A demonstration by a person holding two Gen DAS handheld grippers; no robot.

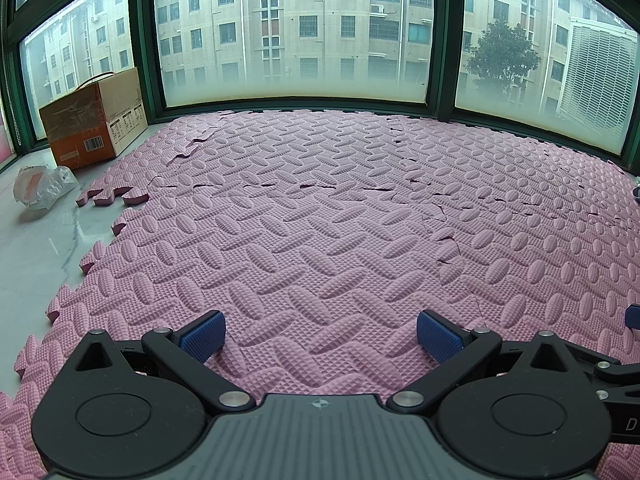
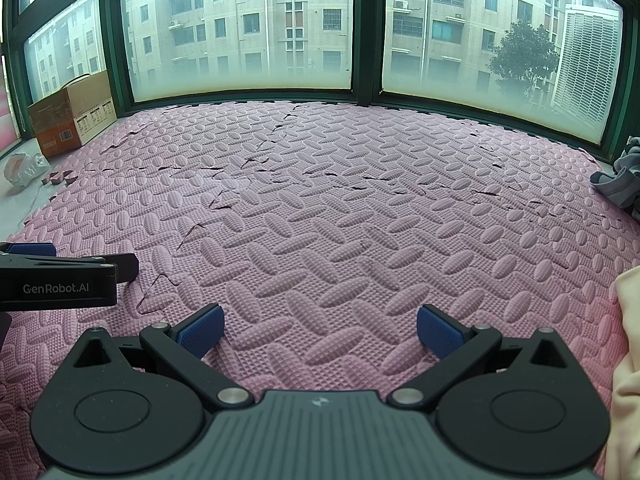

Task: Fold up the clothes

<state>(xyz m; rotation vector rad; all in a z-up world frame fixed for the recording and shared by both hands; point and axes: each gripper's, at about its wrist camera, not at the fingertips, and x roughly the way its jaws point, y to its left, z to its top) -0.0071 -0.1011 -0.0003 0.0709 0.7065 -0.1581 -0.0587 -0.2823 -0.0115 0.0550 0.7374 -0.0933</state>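
Both pairs of jaws stand wide apart with nothing between them: the left gripper (image 1: pixel 320 334) and the right gripper (image 2: pixel 320 330) each hover low over bare pink foam mat (image 2: pixel 320 208). No garment is spread out on the mat. In the right wrist view a crumpled grey garment (image 2: pixel 618 184) lies at the far right edge near the window, and a pale cream cloth (image 2: pixel 628 360) shows at the near right border. At far left sit a cardboard box (image 1: pixel 92 120) and a plastic bag (image 1: pixel 42 186). By this evidence the folding has not begun; fetching, spreading and every fold remain.
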